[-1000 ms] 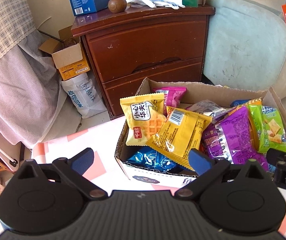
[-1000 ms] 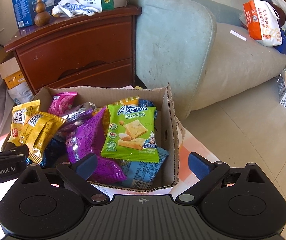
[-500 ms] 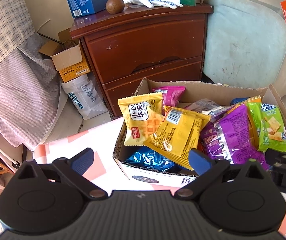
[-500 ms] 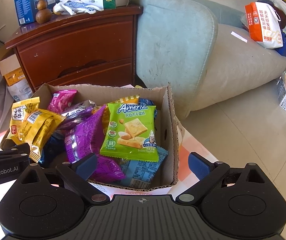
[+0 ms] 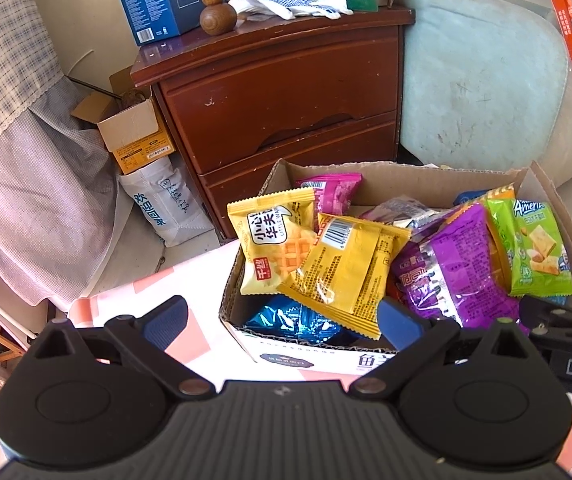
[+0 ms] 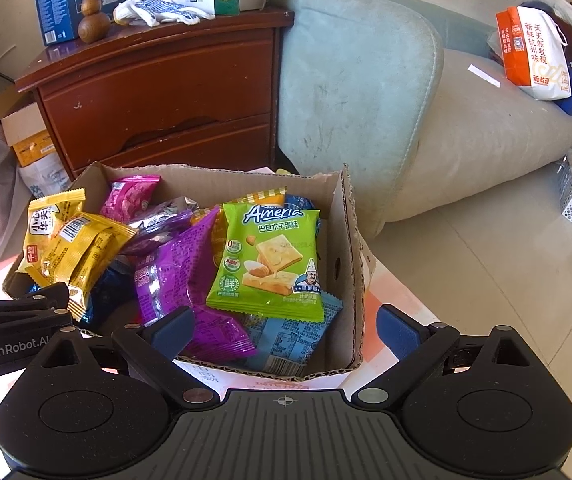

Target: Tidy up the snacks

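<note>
A cardboard box [image 5: 406, 178] [image 6: 346, 240] full of snack packets stands on a pink-checked table [image 5: 189, 272]. On top lie yellow waffle packets [image 5: 273, 236] [image 6: 81, 248], a purple packet [image 5: 454, 268] [image 6: 181, 268], a green Ameria packet [image 5: 534, 248] [image 6: 269, 260], a pink packet [image 5: 334, 192] and blue packets [image 5: 298, 316] [image 6: 286, 336]. My left gripper [image 5: 281, 320] is open and empty, at the box's near left corner. My right gripper [image 6: 286, 324] is open and empty, just in front of the box's right half.
A dark wooden nightstand [image 5: 277, 92] [image 6: 157, 92] with cartons and a gourd stands behind the box. A pale sofa [image 6: 406, 120] lies to the right, with an orange bag [image 6: 534, 52]. Boxes and a bag [image 5: 137, 140] sit on the floor at left.
Both grippers have eased back and shifted slightly; the box sits a little lower in the views. The packets have not moved. Both grippers stay open.
</note>
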